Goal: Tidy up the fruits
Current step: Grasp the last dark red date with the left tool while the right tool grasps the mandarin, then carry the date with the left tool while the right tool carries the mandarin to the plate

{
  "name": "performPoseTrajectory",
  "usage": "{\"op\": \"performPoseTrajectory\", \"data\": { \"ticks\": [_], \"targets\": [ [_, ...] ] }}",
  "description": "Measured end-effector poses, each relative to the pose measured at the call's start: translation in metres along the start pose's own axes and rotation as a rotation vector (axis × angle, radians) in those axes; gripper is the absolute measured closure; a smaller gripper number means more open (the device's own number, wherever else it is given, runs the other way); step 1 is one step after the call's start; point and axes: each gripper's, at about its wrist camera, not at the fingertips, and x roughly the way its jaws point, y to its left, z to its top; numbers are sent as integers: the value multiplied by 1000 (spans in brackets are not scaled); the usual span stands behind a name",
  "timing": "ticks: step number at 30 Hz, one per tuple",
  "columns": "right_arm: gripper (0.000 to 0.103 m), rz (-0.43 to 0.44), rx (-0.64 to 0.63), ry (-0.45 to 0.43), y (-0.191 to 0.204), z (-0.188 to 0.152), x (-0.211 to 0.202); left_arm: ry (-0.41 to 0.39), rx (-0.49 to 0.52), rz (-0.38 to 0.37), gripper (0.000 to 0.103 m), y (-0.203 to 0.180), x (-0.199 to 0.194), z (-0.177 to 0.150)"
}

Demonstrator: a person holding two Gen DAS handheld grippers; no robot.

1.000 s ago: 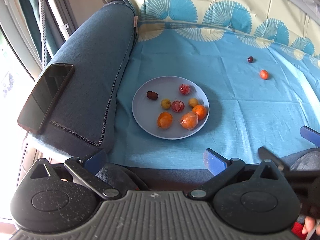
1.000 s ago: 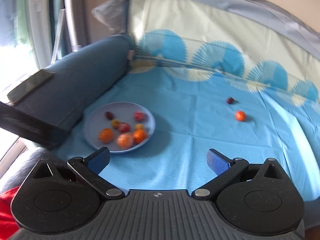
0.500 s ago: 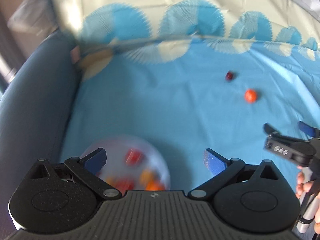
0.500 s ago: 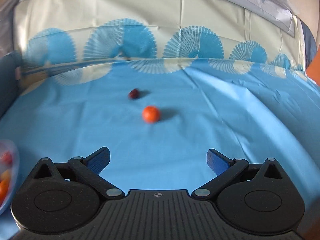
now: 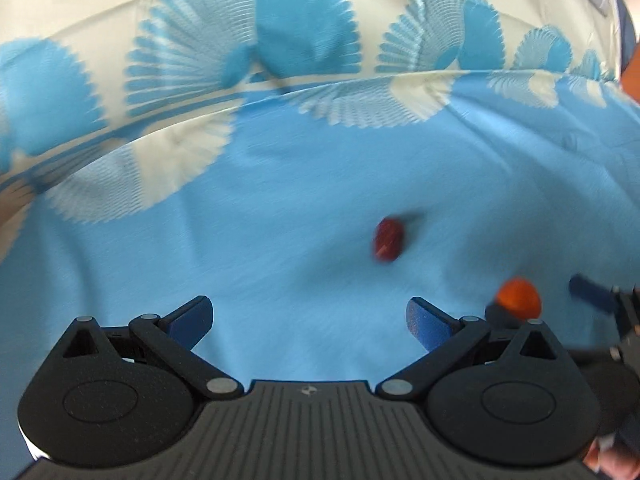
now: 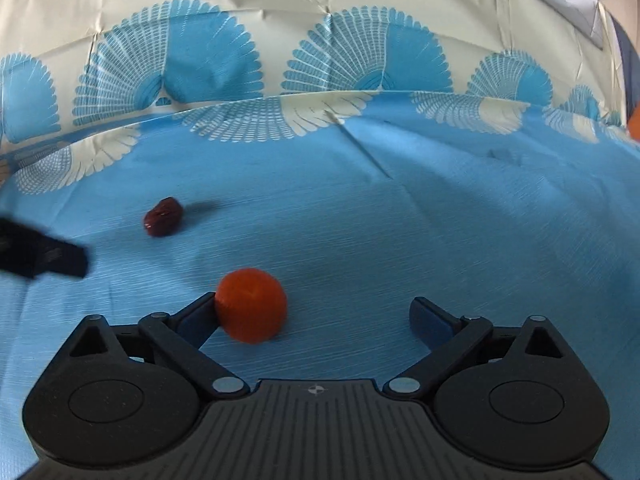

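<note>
Item 1, right tongs (image 6: pixel 312 314): spread wide, nothing pinched. Their jaws have just been closing a little, with the orange fruit (image 6: pixel 251 305) between them but off-centre, touching or nearly touching the left finger (image 6: pixel 196 318) and well clear of the right one. Judged step: picking up this fruit to take it to the others. To do it well, shift the tongs toward 9 o'clock so the fruit sits midway between the pads, lower until the pads bracket its widest part, then close gently; it is round and looks likely to roll on the cloth if nudged from one side only.

Item 2, left tongs (image 5: pixel 310 322): spread, empty. The dark red fruit (image 5: pixel 388 242) lies ahead of them at about 1 o'clock, apart from the fingers. A turn toward it is called for before closing. The picture is blurred, so its exact shape is uncertain there; the right wrist view shows it wrinkled and oblong.

Item 3, blue cloth (image 6: pixel 440 220): covers the surface that both fruits lie on, creased, with a fan-patterned border at 12 o'clock, farthest off.

Count: orange fruit, one; dark red fruit, one; tongs, two; cloth, one. No plate or container is in view.
</note>
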Motion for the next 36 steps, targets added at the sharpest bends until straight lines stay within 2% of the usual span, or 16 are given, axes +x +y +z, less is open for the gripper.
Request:
{"op": "performPoseTrajectory", "data": {
  "ticks": [3,6,8,9,10,11,12,14,15,18,21,22,24,27,31,36],
  "targets": [
    [11,-16,26,-14,-9,2,-4,-24,21,-23,0,-14,13,15],
    [12,-45,50,-33,-15,5,-12,11,64,-56,0,-23,30,26],
    [20,-43,85,-35,-17,4,-13,11,65,-58,2,-26,37,28],
    [25,-23,90,-22,-15,3,-13,6,64,-69,15,-27,38,29],
    [31,2,80,-5,-11,2,-11,14,67,-76,47,-29,38,30],
    [32,-5,48,3,-5,0,-9,30,74,-93,55,-30,38,31],
    [34,-29,5,-5,2,-2,-9,22,75,-106,79,-30,35,31],
    [61,-1,-19,-26,8,-2,-10,30,100,-125,81,-33,29,30],
    [69,12,-18,-31,8,0,-11,22,103,-120,81,-32,23,28],
    [69,-4,28,-50,2,3,-15,-8,73,-83,81,-20,-12,20],
    [69,-100,84,-122,-15,7,-24,-5,-9,-40,80,8,-63,-3],
    [69,-136,99,-126,-21,7,-28,5,-36,-21,80,19,-84,-15],
    [69,-182,165,-79,-35,11,-42,31,-82,11,80,38,-129,-40],
    [69,-107,248,-108,-44,17,-98,59,-136,38,80,62,-198,-80],
    [69,21,163,-148,-28,6,-196,93,-196,86,80,83,-276,-132],
    [69,234,16,-24,14,-40,-297,88,-240,114,80,88,-355,-184]
  ]
}}
